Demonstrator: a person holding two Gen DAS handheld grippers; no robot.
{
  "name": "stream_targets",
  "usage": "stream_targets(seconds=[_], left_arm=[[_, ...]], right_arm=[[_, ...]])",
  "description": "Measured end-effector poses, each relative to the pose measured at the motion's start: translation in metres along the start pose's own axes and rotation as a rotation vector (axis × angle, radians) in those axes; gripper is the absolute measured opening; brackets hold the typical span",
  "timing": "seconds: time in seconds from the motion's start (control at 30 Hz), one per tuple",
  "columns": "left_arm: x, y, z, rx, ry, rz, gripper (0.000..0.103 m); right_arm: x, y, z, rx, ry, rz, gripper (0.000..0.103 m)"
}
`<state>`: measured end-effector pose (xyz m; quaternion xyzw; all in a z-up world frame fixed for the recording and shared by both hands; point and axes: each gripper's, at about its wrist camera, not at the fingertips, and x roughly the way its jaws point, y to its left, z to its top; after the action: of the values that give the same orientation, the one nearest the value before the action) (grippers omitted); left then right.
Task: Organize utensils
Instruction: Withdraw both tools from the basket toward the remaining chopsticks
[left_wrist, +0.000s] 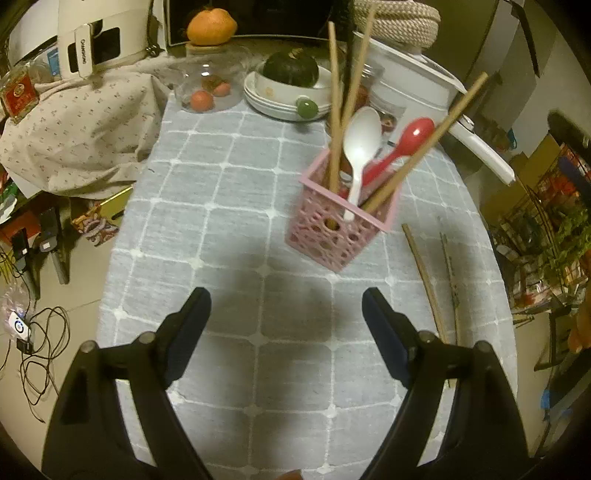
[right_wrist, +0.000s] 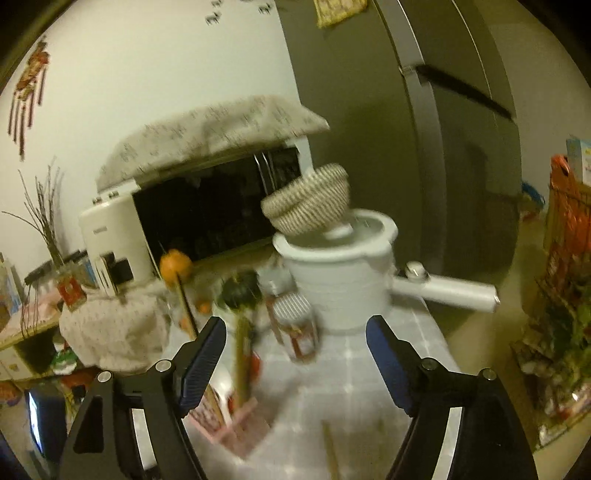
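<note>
The chopsticks (left_wrist: 428, 280) that remain to be sorted lie loose on the grey checked tablecloth (left_wrist: 229, 221), just to the right of the pink holder (left_wrist: 328, 232). I count two of them there, side by side but not touching. In the holder I count three chopsticks standing and leaning (left_wrist: 421, 155), one white spoon (left_wrist: 360, 147) and one red spoon (left_wrist: 402, 144); a fourth stick may hide behind the spoons, because that part is a little blurred.

These sticks look like wood or bamboo, so they should be light, stiff and not fragile. They are thin and lie flat on soft cloth, so I think they can roll or slip away when the pads come down. The best place to take one is probably near its middle, across the stick, so that it stays balanced and does not swing. The holder is light plastic with many holes and could tip or slide if a stick pushes on its rim.

The left gripper (left_wrist: 284, 314) hangs over bare cloth in front of the holder with its jaws spread wide and nothing between them. The right gripper (right_wrist: 295, 347) is also spread wide and holds nothing. It is above the holder, which shows blurred at the lower left of its view, and one stick (right_wrist: 330, 454) shows at the bottom edge.
</note>
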<state>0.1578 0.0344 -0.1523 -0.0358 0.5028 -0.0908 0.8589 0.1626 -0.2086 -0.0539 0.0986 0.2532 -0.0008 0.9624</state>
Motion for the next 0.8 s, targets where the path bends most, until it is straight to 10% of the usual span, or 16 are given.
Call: stream_targets(seconds=[0.37,0.8], left_arm=[[0.012,-0.027,-0.013,0.009,0.046,-0.003,0.084],[0.046,-0.112,-0.03,0.022,-0.015,-0.001,0.077]], right_arm=[[0.023,-0.055,-0.051,0.056,0.321,-0.071,0.08],[0.041,-0.106,-0.072,0.047,0.496,-0.134,0.08]])
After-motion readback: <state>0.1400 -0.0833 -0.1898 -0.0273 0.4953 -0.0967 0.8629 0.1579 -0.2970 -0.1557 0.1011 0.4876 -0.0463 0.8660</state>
